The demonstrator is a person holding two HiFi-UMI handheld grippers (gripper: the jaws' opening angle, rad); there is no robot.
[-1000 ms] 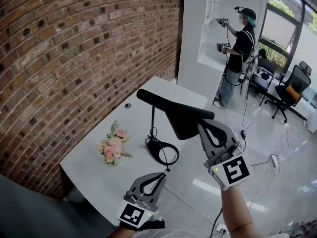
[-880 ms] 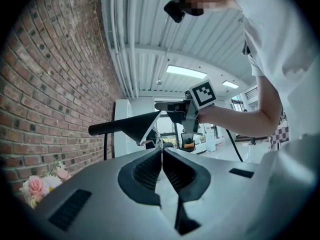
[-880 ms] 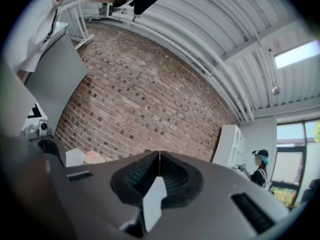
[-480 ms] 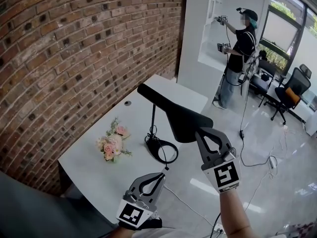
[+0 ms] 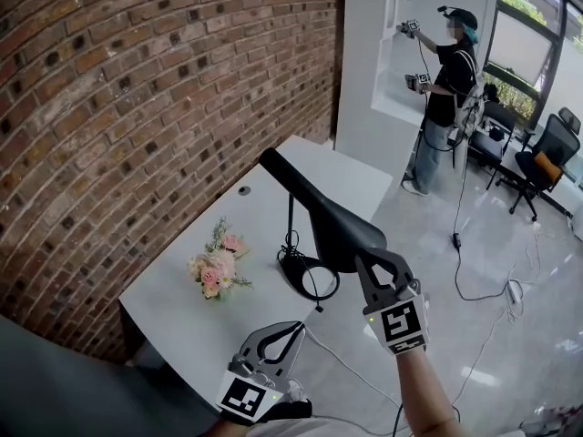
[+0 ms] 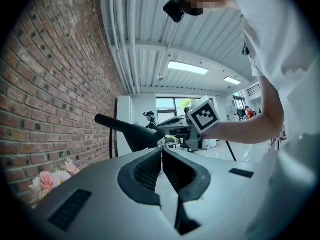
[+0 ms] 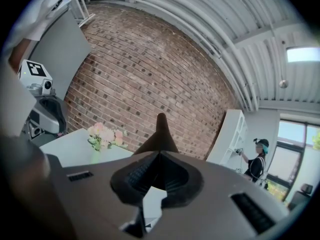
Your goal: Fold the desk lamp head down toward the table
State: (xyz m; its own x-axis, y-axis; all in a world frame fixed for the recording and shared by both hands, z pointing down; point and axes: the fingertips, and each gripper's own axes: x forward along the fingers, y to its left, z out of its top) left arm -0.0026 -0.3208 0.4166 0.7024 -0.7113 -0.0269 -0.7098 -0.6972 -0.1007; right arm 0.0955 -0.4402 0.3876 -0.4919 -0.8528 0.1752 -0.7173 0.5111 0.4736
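Right gripper view shows the right gripper (image 7: 159, 155) with its fingers (image 7: 137, 171) clenched on the wide near end of the lamp head (image 7: 161, 134), which tapers away toward the brick wall. From above, we see the head slanting high over its thin stem (image 5: 291, 221) and ring base (image 5: 310, 276) on the tabletop (image 5: 182, 321). We judge the fold needs a slow arc about the joint where head meets stem, not a straight push, or the light base may tip or slide. Our left gripper (image 5: 287, 332) hangs low near us, closed on nothing; pinning the base with it could help. Flowers (image 5: 217, 267) lie apart from the base.
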